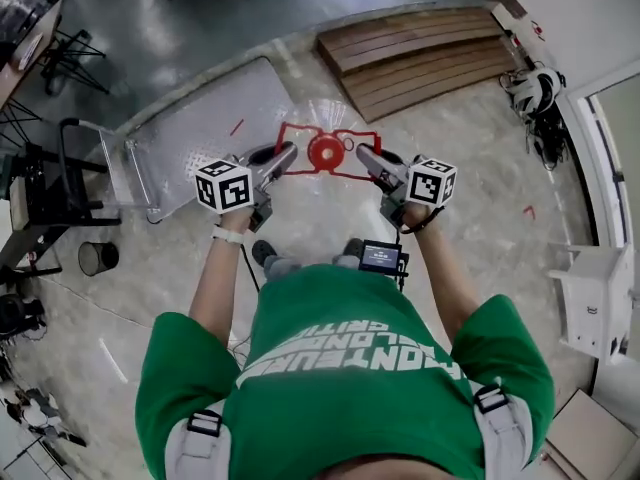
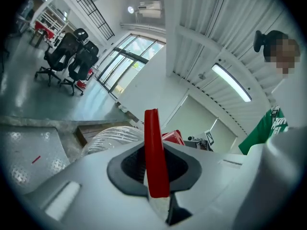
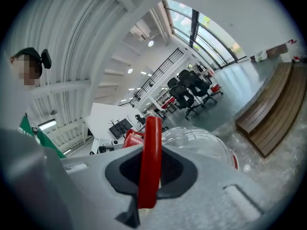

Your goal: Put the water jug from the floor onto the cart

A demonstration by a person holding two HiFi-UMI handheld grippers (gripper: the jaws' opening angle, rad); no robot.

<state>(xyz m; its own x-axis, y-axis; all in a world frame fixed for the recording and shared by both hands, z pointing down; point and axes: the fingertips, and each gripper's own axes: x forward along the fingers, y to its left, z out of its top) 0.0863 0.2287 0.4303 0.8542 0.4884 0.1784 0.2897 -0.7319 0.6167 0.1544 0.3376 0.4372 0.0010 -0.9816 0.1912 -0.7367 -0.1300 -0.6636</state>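
Observation:
A clear water jug with a red cap (image 1: 326, 151) and a red handle frame (image 1: 300, 131) hangs in front of me, above the floor. My left gripper (image 1: 285, 160) is shut on the left side of that frame, and my right gripper (image 1: 364, 156) is shut on its right side. In the left gripper view the red handle bar (image 2: 156, 152) stands upright between the jaws, with the jug's clear body (image 2: 111, 137) behind. The right gripper view shows the same red bar (image 3: 149, 159) clamped, and the jug body (image 3: 204, 139) beyond. The flat metal cart (image 1: 205, 118) lies to the left of the jug.
The cart's push handle (image 1: 78, 163) stands at its left end. A wooden ramp (image 1: 420, 53) lies at the back right. A black bin (image 1: 97, 258) sits on the floor at left. A white cabinet (image 1: 598, 298) stands at right. Office chairs (image 2: 72, 56) stand far off.

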